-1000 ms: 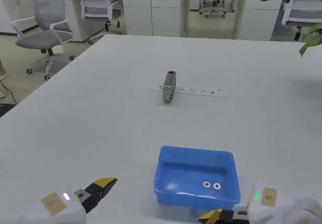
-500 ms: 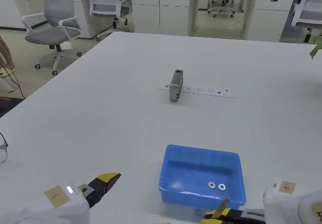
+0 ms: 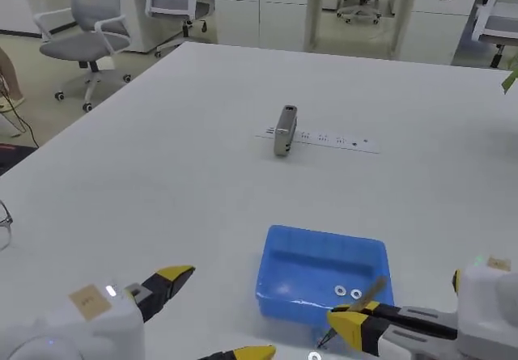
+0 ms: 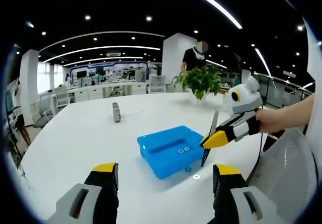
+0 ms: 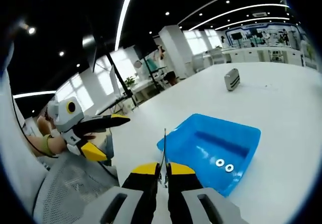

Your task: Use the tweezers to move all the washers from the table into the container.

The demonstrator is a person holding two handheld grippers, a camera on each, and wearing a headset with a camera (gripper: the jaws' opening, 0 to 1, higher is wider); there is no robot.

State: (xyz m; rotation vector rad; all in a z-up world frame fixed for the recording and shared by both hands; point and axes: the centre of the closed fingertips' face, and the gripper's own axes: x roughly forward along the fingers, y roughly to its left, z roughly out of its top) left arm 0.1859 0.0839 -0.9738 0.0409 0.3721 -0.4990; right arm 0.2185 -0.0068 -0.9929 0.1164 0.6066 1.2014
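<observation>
Since a moment ago the right gripper [image 3: 344, 325] has come up from the near edge of the worktop [image 3: 162, 174] and now sits at the near right corner of the blue container [image 3: 316, 259]. Its yellow-tipped jaws are pressed together on the tweezers [image 3: 368, 294], whose thin shaft slants up over the container's near wall. The left gripper [image 3: 222, 311] is off to the left of the container with its jaws spread wide, nothing between them.

Two washers [image 3: 348, 293] lie side by side on the container floor, toward its near right corner. Another washer [image 4: 196, 176] lies on the bare worktop just outside the near wall, close under the tweezer tips as the left gripper view shows it.

Further back, around the middle of the worktop, a white power strip [image 3: 332, 142] lies flat with a grey block [image 3: 284, 130] standing at its left end. Office chairs [image 3: 85, 20] stand past the far left corner.
</observation>
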